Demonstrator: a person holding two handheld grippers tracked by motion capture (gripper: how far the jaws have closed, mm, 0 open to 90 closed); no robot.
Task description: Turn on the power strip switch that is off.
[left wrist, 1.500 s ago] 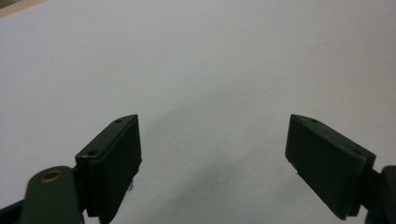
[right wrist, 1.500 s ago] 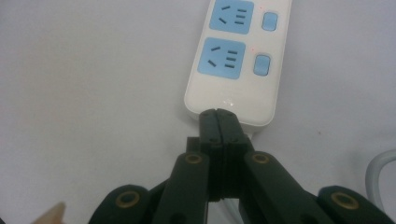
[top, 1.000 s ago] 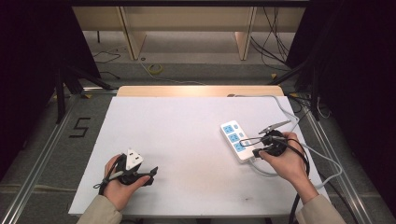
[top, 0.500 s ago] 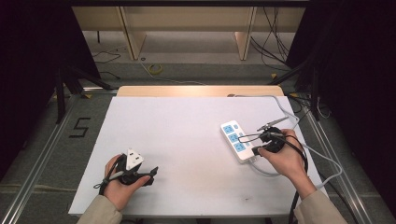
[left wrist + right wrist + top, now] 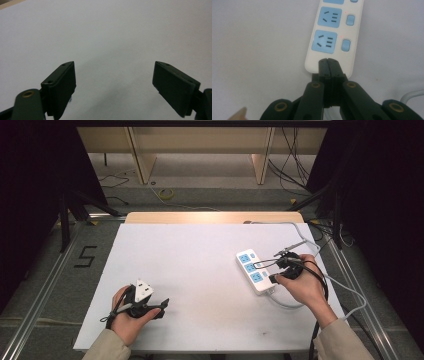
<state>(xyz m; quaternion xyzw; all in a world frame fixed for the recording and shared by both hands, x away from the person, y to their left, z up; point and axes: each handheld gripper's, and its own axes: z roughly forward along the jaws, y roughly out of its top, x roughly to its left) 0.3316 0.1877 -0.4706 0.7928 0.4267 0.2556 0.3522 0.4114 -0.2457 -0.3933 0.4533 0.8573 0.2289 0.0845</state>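
The white power strip point(image 5: 254, 272) lies near the right edge of the white table point(image 5: 200, 265), its long axis running from the far side toward the person, with its grey cord point(image 5: 345, 292) looping off to the right. The right gripper point(image 5: 328, 65) sits at the strip's near, cord end, jaws pressed together with nothing between them, tips over that end. The left gripper point(image 5: 113, 85), jaws wide apart and empty, rests well apart by the near left corner, so the right hand point(image 5: 302, 287) is much the nearer
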